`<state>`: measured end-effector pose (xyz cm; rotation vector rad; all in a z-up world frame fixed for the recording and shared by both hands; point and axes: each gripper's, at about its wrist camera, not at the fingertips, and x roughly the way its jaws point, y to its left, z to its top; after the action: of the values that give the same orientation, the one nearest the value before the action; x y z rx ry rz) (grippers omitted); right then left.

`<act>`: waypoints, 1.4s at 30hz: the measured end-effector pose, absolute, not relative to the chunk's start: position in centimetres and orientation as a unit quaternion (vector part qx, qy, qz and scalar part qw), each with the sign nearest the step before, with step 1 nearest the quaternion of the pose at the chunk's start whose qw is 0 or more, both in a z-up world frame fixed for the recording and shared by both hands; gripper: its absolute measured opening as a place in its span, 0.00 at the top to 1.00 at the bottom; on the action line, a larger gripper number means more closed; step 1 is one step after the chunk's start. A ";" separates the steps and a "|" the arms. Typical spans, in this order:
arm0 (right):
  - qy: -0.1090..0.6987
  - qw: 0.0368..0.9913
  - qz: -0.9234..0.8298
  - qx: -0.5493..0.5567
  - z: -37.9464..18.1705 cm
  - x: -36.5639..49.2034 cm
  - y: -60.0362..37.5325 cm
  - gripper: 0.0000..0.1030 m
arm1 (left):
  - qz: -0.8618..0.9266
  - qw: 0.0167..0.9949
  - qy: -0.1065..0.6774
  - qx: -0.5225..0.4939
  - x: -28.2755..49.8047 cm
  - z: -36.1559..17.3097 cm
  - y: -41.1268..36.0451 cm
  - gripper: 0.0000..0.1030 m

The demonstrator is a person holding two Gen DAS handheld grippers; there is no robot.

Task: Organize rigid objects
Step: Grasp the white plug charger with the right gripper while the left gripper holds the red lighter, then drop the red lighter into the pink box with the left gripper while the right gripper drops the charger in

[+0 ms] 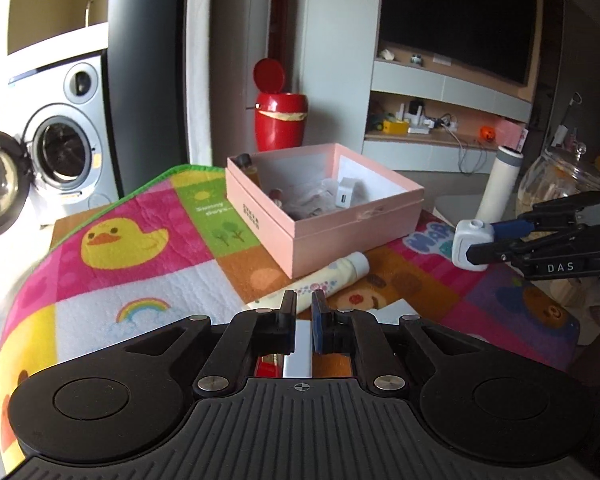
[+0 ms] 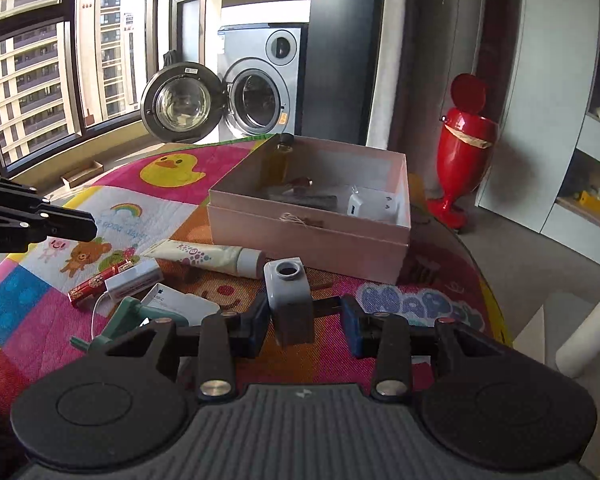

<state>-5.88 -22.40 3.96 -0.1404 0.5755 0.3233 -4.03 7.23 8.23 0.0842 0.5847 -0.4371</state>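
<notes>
A pink open box (image 1: 320, 236) (image 2: 308, 236) stands on the patterned play mat (image 1: 140, 240). Inside it are an amber bottle (image 2: 278, 160) and a white charger (image 2: 356, 204). My right gripper (image 2: 304, 316) (image 1: 486, 238) is shut on a small grey-white bottle (image 2: 290, 300) (image 1: 470, 244), held just off the mat, right of the box's near corner. My left gripper (image 1: 304, 304) (image 2: 90, 224) is shut with nothing in it, above a cream tube (image 1: 328, 280) (image 2: 204, 258). A red stick (image 2: 96, 286), a white adapter (image 2: 134, 280), a white carton (image 2: 180, 304) and a green tool (image 2: 128, 316) lie loose.
A red pedal bin (image 1: 280, 120) (image 2: 464, 148) stands on the floor behind the table. A washing machine (image 2: 256, 96) has its door open. At the table's right end stand a white flask (image 1: 500, 184) and a glass jar (image 1: 556, 184).
</notes>
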 end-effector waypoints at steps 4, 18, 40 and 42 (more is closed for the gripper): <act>0.276 0.948 0.145 -0.055 2.5 -6.6 -23.3 0.63 | -0.181 0.928 0.323 0.034 -2.6 8.6 7.5 0.86; 0.293 0.943 0.148 -0.049 -0.9 -5.3 -21.6 0.37 | -0.126 0.894 0.427 0.048 -1.4 2.7 6.9 0.72; 0.298 0.939 0.152 -0.076 -0.4 -2.1 -20.0 0.64 | -0.134 0.916 0.375 0.049 -2.7 1.6 8.2 0.74; 0.295 0.938 0.162 -0.076 0.2 -2.8 -20.4 0.64 | -0.147 0.916 0.368 0.057 -3.6 2.0 8.0 0.74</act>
<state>-2.85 -20.41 0.20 -0.1545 0.6030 0.3313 -3.56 7.96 2.05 0.1168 0.7581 -0.3027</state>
